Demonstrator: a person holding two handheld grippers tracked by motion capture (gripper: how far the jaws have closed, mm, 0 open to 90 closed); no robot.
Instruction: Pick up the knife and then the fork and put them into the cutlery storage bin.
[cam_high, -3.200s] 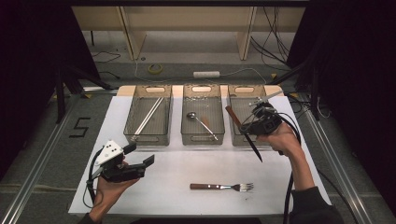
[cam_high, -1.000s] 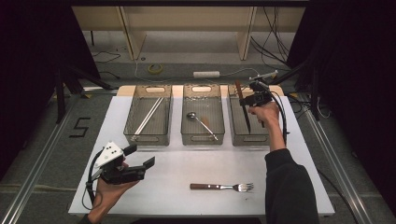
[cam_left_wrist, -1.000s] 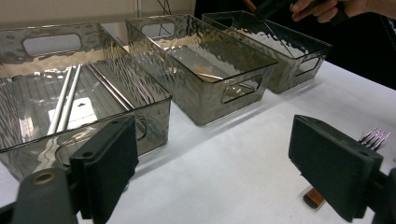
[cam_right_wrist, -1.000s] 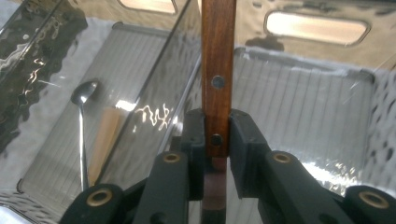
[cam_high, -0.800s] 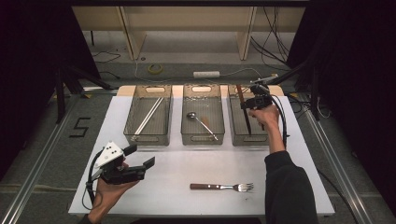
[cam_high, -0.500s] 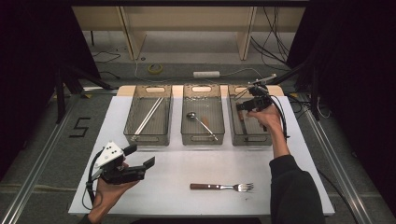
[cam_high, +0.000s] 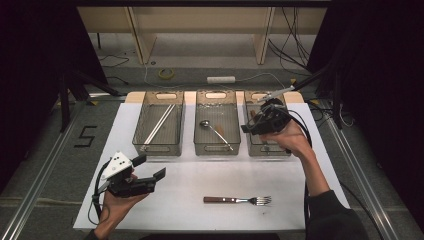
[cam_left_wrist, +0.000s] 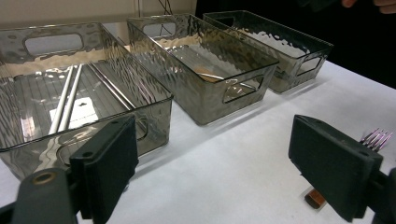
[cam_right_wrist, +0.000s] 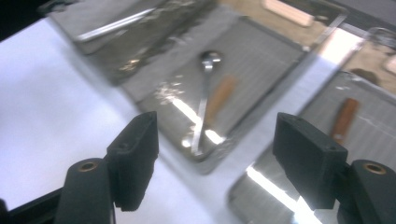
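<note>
Sorting cutlery on a white table (cam_high: 310, 200): three clear bins (cam_high: 217, 131) along the far edge, holding chopsticks (cam_high: 159, 125), a spoon (cam_high: 215, 132) and a wood-handled knife (cam_right_wrist: 344, 119). Hovering over the right-hand bin, right gripper (cam_high: 250, 125), jaws just opened wide and empty; left gripper (cam_high: 150, 170) likewise agape near the front edge. Lying crosswise at the front, fork (cam_high: 236, 200), handle toward the nearer left gripper, tines rightward.

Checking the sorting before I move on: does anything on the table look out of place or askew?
One thing: the fork lies loose on the white mat, outside the three bins, while the other utensils sit inside them, like the spoon in the middle bin. Nothing looks spilled or damaged.
</note>
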